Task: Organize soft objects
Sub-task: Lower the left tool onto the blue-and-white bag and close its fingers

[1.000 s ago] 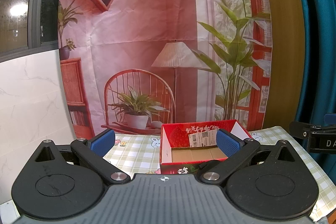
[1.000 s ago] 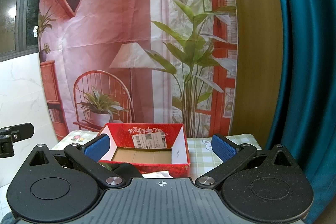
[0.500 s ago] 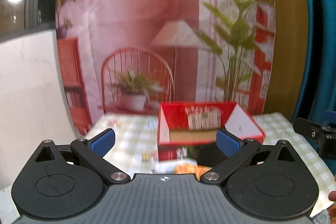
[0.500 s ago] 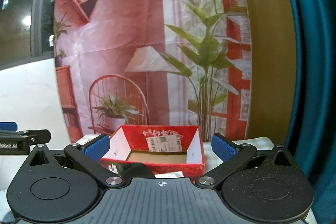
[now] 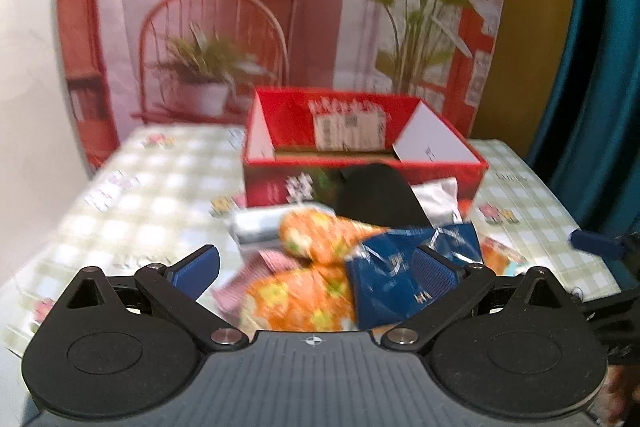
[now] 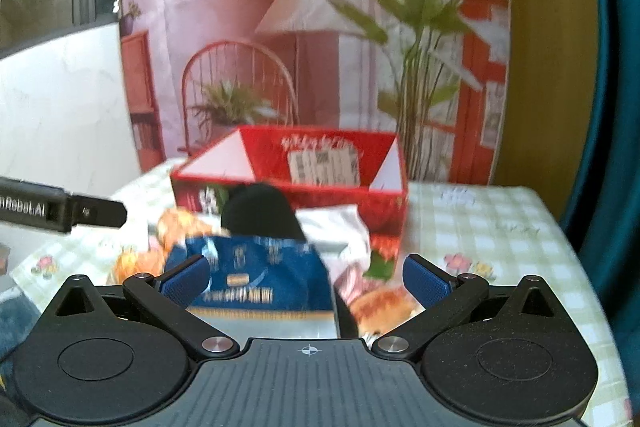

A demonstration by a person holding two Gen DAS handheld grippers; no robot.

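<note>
A pile of soft packets lies on the checked tablecloth (image 5: 132, 203) in front of an open red cardboard box (image 5: 360, 135) (image 6: 304, 163). In it are an orange flowered packet (image 5: 308, 267), a blue packet (image 5: 400, 275) (image 6: 256, 275), a black rounded item (image 5: 376, 195) (image 6: 260, 207), a white bag (image 5: 436, 199) (image 6: 336, 231) and a silvery packet (image 5: 260, 227). My left gripper (image 5: 316, 267) is open above the orange and blue packets. My right gripper (image 6: 306, 277) is open over the blue packet, holding nothing.
The box stands at the table's far side against a printed backdrop of a chair, lamp and plant. A teal curtain (image 5: 600, 67) hangs on the right. The other gripper's finger (image 6: 68, 211) reaches in from the left in the right wrist view. Both views are blurred by motion.
Both grippers have tipped downward and moved closer, bringing the pile of soft packets in front of the box into view between the fingers. Both stay open.
</note>
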